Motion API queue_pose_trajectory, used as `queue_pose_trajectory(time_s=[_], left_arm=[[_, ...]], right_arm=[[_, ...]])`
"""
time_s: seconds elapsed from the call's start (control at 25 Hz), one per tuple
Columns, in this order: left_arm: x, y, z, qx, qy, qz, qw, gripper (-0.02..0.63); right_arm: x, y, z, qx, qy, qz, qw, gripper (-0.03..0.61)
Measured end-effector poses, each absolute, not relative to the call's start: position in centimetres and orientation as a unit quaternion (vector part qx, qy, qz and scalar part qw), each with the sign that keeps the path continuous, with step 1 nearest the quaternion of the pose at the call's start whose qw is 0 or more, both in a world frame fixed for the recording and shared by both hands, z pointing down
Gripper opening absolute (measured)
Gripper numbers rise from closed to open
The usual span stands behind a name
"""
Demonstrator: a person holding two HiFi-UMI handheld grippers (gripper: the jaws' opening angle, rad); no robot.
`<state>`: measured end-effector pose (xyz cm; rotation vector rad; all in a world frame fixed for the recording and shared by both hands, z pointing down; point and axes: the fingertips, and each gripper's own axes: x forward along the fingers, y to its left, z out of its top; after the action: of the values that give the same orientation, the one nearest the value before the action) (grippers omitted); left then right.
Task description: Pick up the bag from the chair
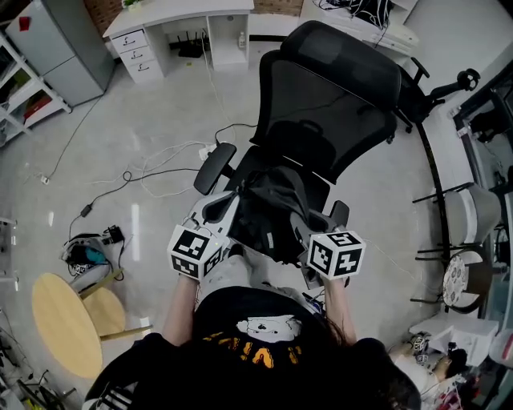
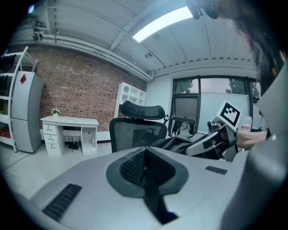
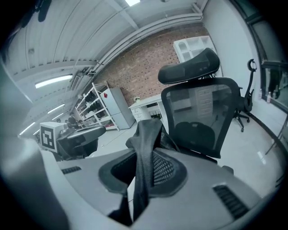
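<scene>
Jaws of left gripper (image 1: 227, 202) and right gripper (image 1: 302, 222) each clamp a strap of black fabric bag (image 1: 271, 198), over black mesh chair (image 1: 333, 112).

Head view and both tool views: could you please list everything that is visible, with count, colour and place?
Office chair: one, black, middle of the floor.
Bag: one, black, at the chair seat.
Desk: one, white, far wall.
Fridge: one, grey, left of the desk.
Round table: one, light wood, near left.
Cables: several, black and white, floor left of the chair.
Left tool: one, grey, shut on a bag strap.
Right tool: one, grey, shut on a bag strap.
Person's shirt: one, black, bottom edge.
</scene>
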<state>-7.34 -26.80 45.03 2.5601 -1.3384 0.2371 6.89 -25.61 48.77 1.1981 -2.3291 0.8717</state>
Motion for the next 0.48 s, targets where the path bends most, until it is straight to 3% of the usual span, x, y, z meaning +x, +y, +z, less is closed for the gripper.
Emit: queue_pose_trajectory(time_s=[0.48], left_arm=[[-1.1,-16.4,44.7,0.845,-0.513,0.094,0.114,0.009]], right_arm=[[11.8,-17.3,49.0,0.37,-0.86,0.294,0.195,0.052]])
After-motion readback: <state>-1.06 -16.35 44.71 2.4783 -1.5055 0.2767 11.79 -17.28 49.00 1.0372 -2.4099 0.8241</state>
